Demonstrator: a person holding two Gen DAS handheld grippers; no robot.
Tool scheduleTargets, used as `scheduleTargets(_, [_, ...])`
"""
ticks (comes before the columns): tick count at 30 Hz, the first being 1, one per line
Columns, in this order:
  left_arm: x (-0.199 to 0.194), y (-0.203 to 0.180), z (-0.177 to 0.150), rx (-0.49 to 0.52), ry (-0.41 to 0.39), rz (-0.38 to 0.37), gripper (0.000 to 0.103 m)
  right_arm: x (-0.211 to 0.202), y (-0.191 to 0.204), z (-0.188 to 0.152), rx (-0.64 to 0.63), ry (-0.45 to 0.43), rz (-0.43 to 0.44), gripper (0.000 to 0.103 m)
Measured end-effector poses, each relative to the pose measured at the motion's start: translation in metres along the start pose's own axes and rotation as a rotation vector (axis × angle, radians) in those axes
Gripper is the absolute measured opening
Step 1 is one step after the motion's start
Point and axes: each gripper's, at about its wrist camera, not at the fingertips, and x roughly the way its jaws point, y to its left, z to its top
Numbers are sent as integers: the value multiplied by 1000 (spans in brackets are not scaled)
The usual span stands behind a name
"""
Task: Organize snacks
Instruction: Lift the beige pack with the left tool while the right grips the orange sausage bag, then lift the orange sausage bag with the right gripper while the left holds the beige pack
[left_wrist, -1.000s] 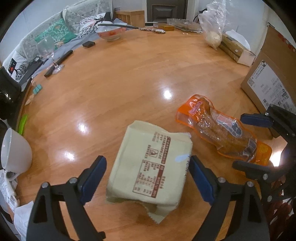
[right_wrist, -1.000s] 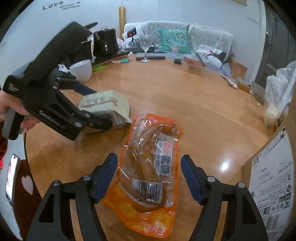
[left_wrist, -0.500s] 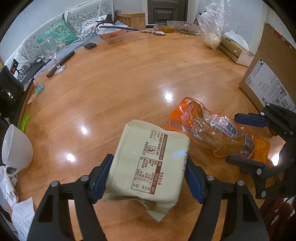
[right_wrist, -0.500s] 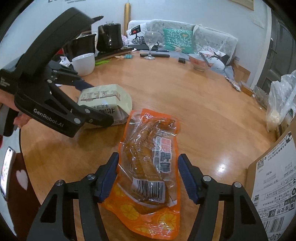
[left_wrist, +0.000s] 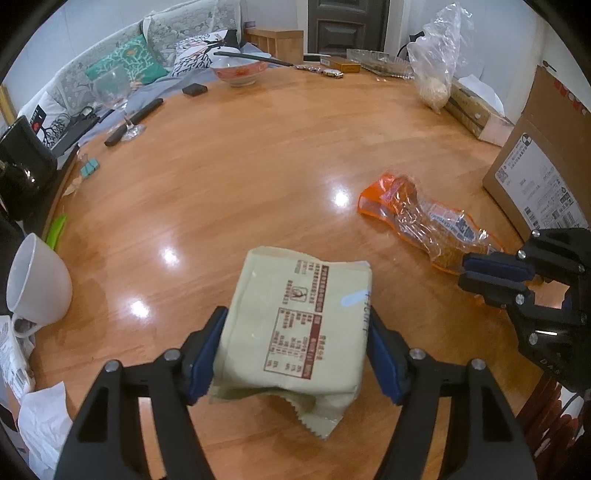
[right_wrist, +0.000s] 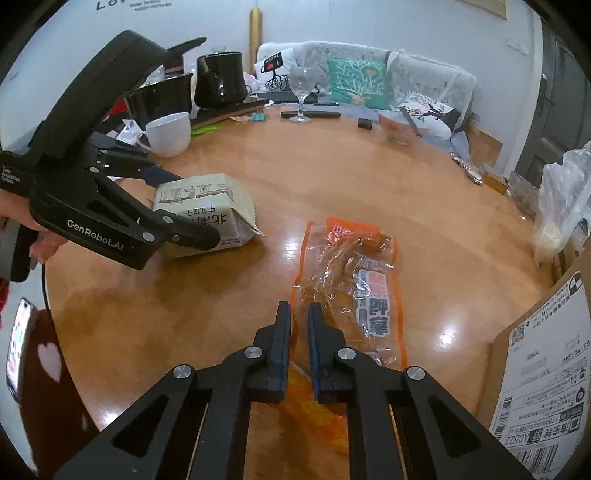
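Orange pouch (right_wrist: 347, 280) lies lengthwise straight ahead of my right claw (right_wrist: 299, 325), which pinches its near edge on the table (right_wrist: 221, 295) — my left claw (left_wrist: 295, 350) squeezes the beige pack (left_wrist: 295, 332), lying just left.

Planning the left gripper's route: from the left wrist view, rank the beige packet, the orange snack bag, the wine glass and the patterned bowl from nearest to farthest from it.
1. Beige packet: between the left gripper pads.
2. Orange snack bag: right, mid-table.
3. Wine glass: far left edge.
4. Patterned bowl: far edge, centre-left.
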Motion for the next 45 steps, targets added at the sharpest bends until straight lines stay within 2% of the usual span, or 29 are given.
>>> scheduleTargets(2, [0, 0, 0, -1, 1, 1, 68, -2, 1, 1, -9, -10, -21, 8])
scheduleTargets(4, [1, 0, 1, -3, 3, 2, 68, 2, 0, 3, -2, 2, -14, 27])
scheduleTargets(6, [1, 0, 2, -4, 3, 1, 68, 6, 1, 4, -12, 8, -33, 31])
scheduleTargets(12, [2, 0, 1, -4, 4, 2, 68, 5, -4, 7, 6, -21, -65, 32])
scheduleTargets(19, [2, 1, 3, -12, 1, -1, 68, 20, -15, 11, 7, 42, -96, 34])
scheduleTargets(24, [3, 1, 3, -11, -1, -2, 68, 24, -7, 10, -50, 58, -135, 36])
scheduleTargets(27, [2, 1, 3, -9, -3, -4, 68, 24, -9, 11, -50, 64, -154, 30])
scheduleTargets(32, [0, 1, 3, -15, -9, -7, 68, 21, -8, 11, -41, 50, -177, 25])
scheduleTargets(35, [-2, 1, 3, -13, -12, -11, 68, 13, -17, 11, 37, 33, -118, 24])
scheduleTargets(38, [-4, 1, 3, -14, -16, -14, 65, 3, -40, 13, 211, 25, 38, 23])
scheduleTargets(40, [-5, 1, 4, -17, -14, -21, 63, -3, -60, 11, 366, 18, 187, 23])
scheduleTargets(42, [-6, 1, 4, -19, -16, -18, 62, -6, -72, 9, 455, 14, 263, 23])
scheduleTargets(45, [-5, -1, 4, -19, -18, -16, 63, -9, -82, 4, 547, 8, 312, 22])
